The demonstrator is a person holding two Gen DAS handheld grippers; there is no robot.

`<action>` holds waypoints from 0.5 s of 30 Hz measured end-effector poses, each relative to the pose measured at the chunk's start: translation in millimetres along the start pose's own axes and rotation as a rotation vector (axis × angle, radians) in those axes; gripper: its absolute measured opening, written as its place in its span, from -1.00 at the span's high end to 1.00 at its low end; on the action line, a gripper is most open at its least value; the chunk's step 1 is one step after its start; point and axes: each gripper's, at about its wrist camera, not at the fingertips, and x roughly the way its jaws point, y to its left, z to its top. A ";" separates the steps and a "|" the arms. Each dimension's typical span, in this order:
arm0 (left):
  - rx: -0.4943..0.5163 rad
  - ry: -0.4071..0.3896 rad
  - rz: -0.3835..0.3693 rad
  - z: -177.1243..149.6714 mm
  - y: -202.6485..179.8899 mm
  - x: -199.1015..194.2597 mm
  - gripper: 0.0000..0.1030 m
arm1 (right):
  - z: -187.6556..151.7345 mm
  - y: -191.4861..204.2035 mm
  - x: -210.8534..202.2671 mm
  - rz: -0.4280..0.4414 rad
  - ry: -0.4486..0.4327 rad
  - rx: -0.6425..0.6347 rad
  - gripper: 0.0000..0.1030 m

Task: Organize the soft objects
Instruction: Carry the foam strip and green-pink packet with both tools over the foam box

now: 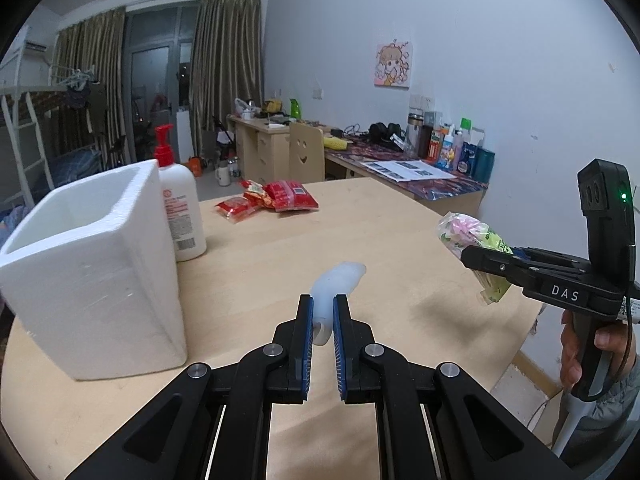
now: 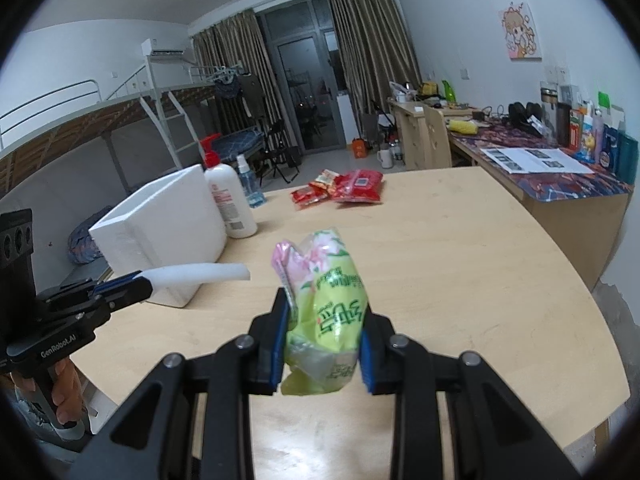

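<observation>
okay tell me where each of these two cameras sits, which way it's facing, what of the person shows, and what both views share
Left wrist: on the left gripper, looking along its fingers, shut on a white foam strip; right hand at the right edge.
Right wrist: on the right gripper, shut on a green-and-pink plastic packet; left hand at the lower left.
Shared: the light wooden table, white foam box, red snack packets, far curtained window.

Dim indoor light, soft shadows, heavy fisheye bending, dark vignetted corners

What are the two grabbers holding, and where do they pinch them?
Left gripper pinches a white foam strip at its near end. Right gripper squeezes a green tissue pack around its middle.
</observation>
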 end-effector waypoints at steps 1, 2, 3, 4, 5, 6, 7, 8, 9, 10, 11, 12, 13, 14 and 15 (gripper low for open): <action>-0.002 -0.004 0.004 -0.8 1.1 -3.1 0.80 | -0.4 3.2 -2.6 0.002 -0.007 -0.003 0.34; -0.004 -0.008 0.009 -2.4 1.5 -7.1 0.80 | -0.7 6.5 -5.2 0.007 -0.015 -0.007 0.34; -0.006 -0.012 0.015 -3.9 2.0 -11.5 0.80 | -0.9 9.7 -7.1 0.011 -0.022 -0.009 0.34; -0.005 -0.016 0.022 -5.8 2.2 -16.4 0.80 | -1.3 13.9 -9.2 0.015 -0.029 -0.015 0.34; -0.010 -0.023 0.030 -7.8 3.5 -22.1 0.80 | -1.9 16.5 -10.4 0.018 -0.032 -0.020 0.34; -0.013 -0.026 0.034 -8.5 4.1 -25.1 0.80 | -2.4 20.0 -11.5 0.021 -0.035 -0.024 0.34; -0.019 -0.028 0.038 -10.4 5.3 -30.0 0.80 | -3.3 22.2 -12.9 0.024 -0.036 -0.027 0.34; -0.020 -0.029 0.040 -11.4 5.8 -33.0 0.80 | -4.1 26.3 -14.3 0.030 -0.040 -0.035 0.34; -0.023 -0.031 0.047 -12.7 6.2 -36.8 0.80 | -4.2 28.6 -14.9 0.033 -0.043 -0.040 0.34; -0.024 -0.033 0.054 -13.8 5.5 -40.1 0.80 | -3.9 32.0 -15.6 0.039 -0.047 -0.044 0.34; -0.022 -0.035 0.061 -14.9 5.2 -43.8 0.80 | -4.1 33.5 -16.5 0.043 -0.048 -0.048 0.34; -0.022 -0.035 0.067 -15.6 4.0 -46.2 0.80 | -3.8 36.0 -17.0 0.049 -0.050 -0.055 0.34; -0.023 -0.035 0.077 -16.0 3.8 -49.0 0.80 | -3.3 39.1 -16.6 0.054 -0.051 -0.062 0.34; -0.028 -0.037 0.081 -16.1 4.2 -52.7 0.80 | -2.7 41.9 -16.1 0.062 -0.052 -0.068 0.34; -0.029 -0.040 0.086 -16.6 4.6 -56.4 0.80 | -2.0 45.4 -15.5 0.073 -0.053 -0.075 0.34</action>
